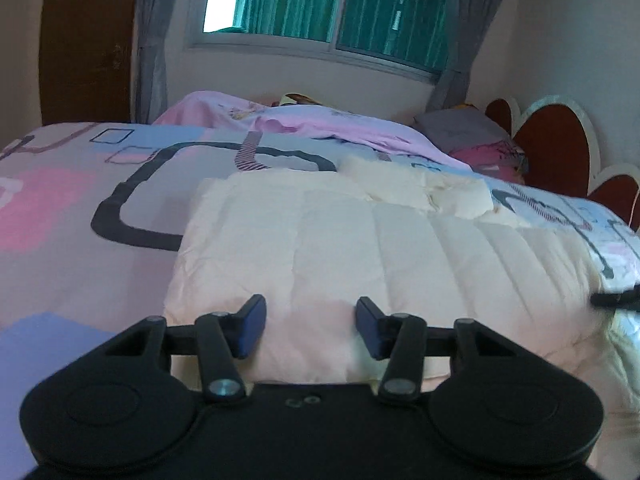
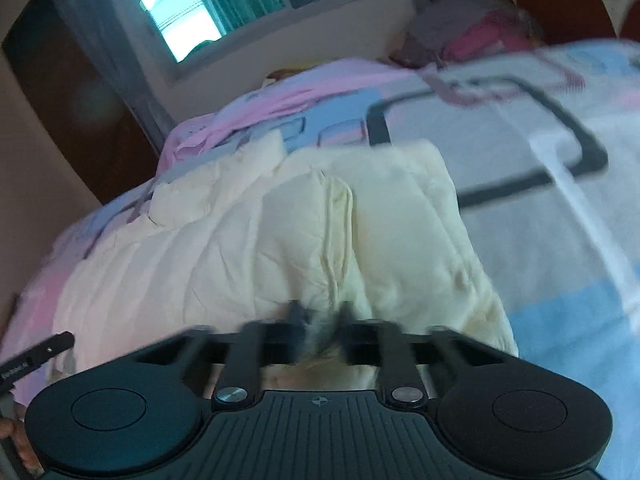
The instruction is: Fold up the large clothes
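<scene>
A cream quilted puffer jacket lies spread on the bed; it also shows in the right wrist view. My left gripper is open, its blue pads either side of the jacket's near edge, holding nothing. My right gripper is blurred by motion; its jaws stand close together around a fold of the jacket's near hem, apparently pinching it. A bit of the right gripper shows at the right edge of the left wrist view, and a bit of the left gripper shows at the left edge of the right wrist view.
The bed has a pink, blue and grey patterned cover. A lilac blanket and pillows lie at the far side by a red headboard. A window with grey curtains and a brown door stand behind.
</scene>
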Motion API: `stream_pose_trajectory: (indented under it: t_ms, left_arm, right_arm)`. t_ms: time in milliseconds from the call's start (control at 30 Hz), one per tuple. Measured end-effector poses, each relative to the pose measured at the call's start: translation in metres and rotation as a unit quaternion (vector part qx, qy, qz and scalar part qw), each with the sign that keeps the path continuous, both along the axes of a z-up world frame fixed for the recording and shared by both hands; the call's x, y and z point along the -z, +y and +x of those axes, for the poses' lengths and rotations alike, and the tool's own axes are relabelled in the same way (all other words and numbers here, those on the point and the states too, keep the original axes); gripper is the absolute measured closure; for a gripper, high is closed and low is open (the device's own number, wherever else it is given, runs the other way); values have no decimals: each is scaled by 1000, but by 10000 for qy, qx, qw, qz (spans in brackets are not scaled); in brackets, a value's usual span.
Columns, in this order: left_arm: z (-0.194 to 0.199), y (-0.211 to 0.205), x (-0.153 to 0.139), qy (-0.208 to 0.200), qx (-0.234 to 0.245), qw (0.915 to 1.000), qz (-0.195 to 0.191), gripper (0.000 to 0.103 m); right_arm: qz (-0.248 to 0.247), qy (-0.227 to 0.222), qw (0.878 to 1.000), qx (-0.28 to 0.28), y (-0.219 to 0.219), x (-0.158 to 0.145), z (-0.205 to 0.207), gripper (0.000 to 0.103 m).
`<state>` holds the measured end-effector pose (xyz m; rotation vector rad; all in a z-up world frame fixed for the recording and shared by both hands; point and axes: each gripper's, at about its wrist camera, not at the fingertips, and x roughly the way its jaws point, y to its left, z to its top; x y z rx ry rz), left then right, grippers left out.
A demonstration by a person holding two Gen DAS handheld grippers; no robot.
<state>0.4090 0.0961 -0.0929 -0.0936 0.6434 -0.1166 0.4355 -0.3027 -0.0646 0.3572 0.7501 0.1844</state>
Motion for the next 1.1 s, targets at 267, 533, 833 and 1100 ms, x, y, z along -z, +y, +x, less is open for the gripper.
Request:
stream_pose_trajectory:
  t_ms: [267,533,833,1100]
  left_arm:
    - [14,-9,18,160,235,9994,183,55]
    - [9,2,-11,-247,418,9985,251,27]
    - [96,-11,-7,-82,713,9967,369,30]
    - [118,17,28,242,473,9982,267,31]
  right_arm:
    - [-697,197,9974,24,12,12,9,96]
    - [-828,-546,9930,639,4,-15,-11,45]
    - [-1267,-491,9902,-327,59,-8,65,64]
    - [-1758,-91,9840,-267,56,30,84,64]
